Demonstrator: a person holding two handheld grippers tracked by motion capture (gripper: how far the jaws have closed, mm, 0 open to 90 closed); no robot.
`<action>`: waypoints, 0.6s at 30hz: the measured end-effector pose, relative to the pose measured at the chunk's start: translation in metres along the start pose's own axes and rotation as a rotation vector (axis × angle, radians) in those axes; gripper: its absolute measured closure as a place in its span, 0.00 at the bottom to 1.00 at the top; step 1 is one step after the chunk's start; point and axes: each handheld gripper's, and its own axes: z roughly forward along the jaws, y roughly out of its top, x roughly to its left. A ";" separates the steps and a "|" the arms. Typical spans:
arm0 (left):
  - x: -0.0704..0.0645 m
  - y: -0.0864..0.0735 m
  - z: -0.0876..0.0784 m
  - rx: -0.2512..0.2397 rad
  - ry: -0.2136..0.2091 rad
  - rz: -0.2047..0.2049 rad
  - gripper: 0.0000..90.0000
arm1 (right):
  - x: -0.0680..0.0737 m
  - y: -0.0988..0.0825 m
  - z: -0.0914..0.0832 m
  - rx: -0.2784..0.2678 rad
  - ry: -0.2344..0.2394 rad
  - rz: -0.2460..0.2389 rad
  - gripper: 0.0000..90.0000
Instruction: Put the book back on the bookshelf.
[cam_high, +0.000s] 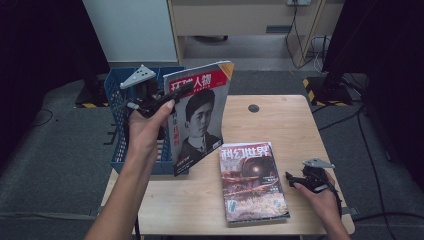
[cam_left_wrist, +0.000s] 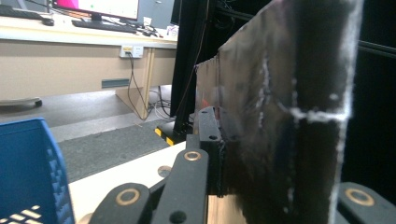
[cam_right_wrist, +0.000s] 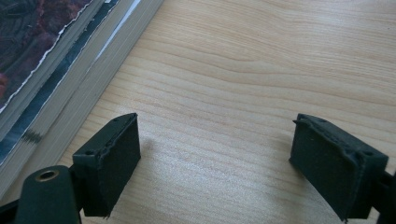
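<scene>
A red-topped magazine with a portrait cover (cam_high: 200, 112) stands nearly upright above the table's left side, next to the blue basket. My left gripper (cam_high: 172, 97) is shut on its left edge; in the left gripper view the dark cover (cam_left_wrist: 285, 116) rises close in front of the jaws. A stack of magazines with a reddish science-fiction cover (cam_high: 252, 180) lies flat on the table. Just right of that stack my right gripper (cam_high: 291, 177) hovers low, open, with bare wood between its pads (cam_right_wrist: 112, 158). The stack's page edges (cam_right_wrist: 70, 88) run along the left of the right gripper view.
A blue plastic basket (cam_high: 120, 115) stands at the table's left edge. The wooden table (cam_high: 280, 120) has a round cable hole (cam_high: 254, 108) near its back. Beyond lie grey floor, desks, cables and black stands with yellow-striped feet.
</scene>
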 end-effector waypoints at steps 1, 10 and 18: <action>0.001 0.000 -0.002 -0.001 0.003 0.001 0.96 | 0.000 0.000 0.000 0.000 0.000 0.000 0.18; 0.012 0.003 -0.024 -0.015 0.037 0.000 0.96 | 0.000 0.000 0.000 0.000 0.000 -0.001 0.18; 0.023 0.003 -0.042 -0.022 0.072 -0.004 0.96 | 0.000 0.000 0.000 0.001 0.000 -0.007 0.18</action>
